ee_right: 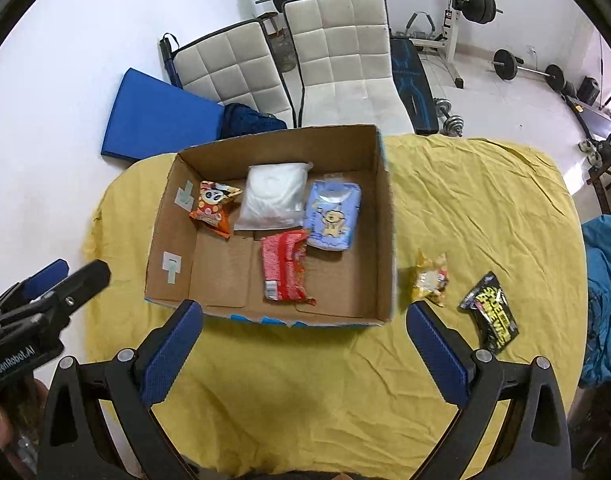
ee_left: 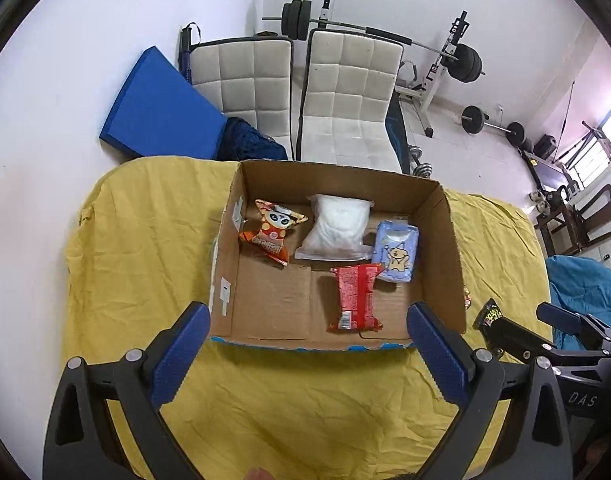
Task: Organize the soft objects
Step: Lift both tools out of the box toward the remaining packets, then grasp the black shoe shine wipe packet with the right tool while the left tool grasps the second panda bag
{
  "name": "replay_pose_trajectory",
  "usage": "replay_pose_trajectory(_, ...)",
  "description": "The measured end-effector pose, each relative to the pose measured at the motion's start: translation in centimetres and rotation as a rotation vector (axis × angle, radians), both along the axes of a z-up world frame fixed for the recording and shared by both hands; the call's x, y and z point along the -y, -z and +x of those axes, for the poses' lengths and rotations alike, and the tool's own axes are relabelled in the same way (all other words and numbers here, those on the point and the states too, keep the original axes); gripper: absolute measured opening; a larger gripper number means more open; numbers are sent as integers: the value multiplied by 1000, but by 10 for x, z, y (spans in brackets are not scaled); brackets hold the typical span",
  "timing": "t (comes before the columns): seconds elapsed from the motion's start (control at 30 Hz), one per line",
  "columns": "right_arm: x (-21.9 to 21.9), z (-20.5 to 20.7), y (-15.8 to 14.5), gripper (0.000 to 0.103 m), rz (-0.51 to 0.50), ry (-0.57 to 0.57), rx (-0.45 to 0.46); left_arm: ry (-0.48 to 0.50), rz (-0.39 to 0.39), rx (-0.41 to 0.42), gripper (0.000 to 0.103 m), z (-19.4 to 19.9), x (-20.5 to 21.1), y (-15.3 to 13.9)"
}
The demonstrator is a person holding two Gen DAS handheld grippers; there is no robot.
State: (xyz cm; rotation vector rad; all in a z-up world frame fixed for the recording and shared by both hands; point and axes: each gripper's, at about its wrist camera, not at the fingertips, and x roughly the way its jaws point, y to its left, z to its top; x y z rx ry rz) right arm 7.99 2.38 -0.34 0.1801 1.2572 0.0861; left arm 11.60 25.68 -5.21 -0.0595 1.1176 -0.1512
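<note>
Both the left gripper (ee_left: 307, 354) and right gripper (ee_right: 303, 350) have fingers wide apart and empty; we risk the yellow packet (ee_right: 430, 278) and black packet (ee_right: 490, 312), loose near the worktop's right edge, sliding on the wrinkled yellow cloth (ee_right: 305, 380) when pinched beside the cardboard box (ee_right: 387, 216).

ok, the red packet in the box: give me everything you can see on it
The red packet is a glossy crinkled plastic wrapper, oblong, with white print and a small barcode label near its near end. It lies flat on the floor of the cardboard box, lengthwise toward the camera, in the near-right part. Its far end meets or slightly overlaps the blue bear pack and sits close to the white bag. Neither claw touches it.
</note>
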Motion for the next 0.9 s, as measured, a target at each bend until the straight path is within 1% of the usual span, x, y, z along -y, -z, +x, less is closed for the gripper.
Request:
replay_pose_trajectory(0.07,15,-5,3,103,-9,15,-12,19,-4,-3,101,-2,10,-1)
replay_pose_trajectory(0.13,41,-10,11,103,-20,41,-45,56,11,0,101,-2,29,-1)
replay_pose_trajectory(0.2,76,-18,21,103,-40,85,-77,95,36,1,101,0,55,1)
replay_pose_trajectory(0.27,110,-24,34,103,-69,128,-105,140,42,-8,101,3,83,4)
replay_pose_trajectory(0.37,166,-27,71,103,-134,168,-196,196,56,-37,101,10,128,12)
replay_pose_trajectory(0.4,182,-27,86,103,-143,182,-238,217,53,-46,101,13,144,15)
replay_pose_trajectory(0.43,197,-26,101,103,-157,183,-262,239,61,-58,101,16,164,20)
replay_pose_trajectory(0.47,210,-25,118,103,-159,177,-290,254,79,-75,101,20,184,26)
replay_pose_trajectory(0.53,230,-23,154,103,-127,166,-362,293,113,-92,101,25,215,38)
replay_pose_trajectory(0.57,235,-21,170,103,-107,157,-393,309,142,-108,101,29,230,45)
replay_pose_trajectory(0.63,240,-19,201,99,-95,132,-446,355,203,-135,101,37,265,62)
replay_pose_trajectory(0.73,242,-16,237,88,-94,104,-500,404,273,-174,101,47,298,85)
replay_pose_trajectory(0.77,242,-16,244,82,-96,91,-512,423,301,-186,101,52,309,94)
replay_pose_trajectory(0.8,242,-17,251,68,-106,77,-524,444,325,-191,101,54,319,99)
replay_pose_trajectory(0.83,243,-18,255,62,-104,70,-529,468,334,-199,101,55,325,105)
replay_pose_trajectory(0.87,248,-20,257,60,-80,85,-531,489,349,-206,101,57,332,110)
replay_pose_trajectory(0.9,254,-23,256,52,-57,108,-530,512,371,-214,101,60,340,116)
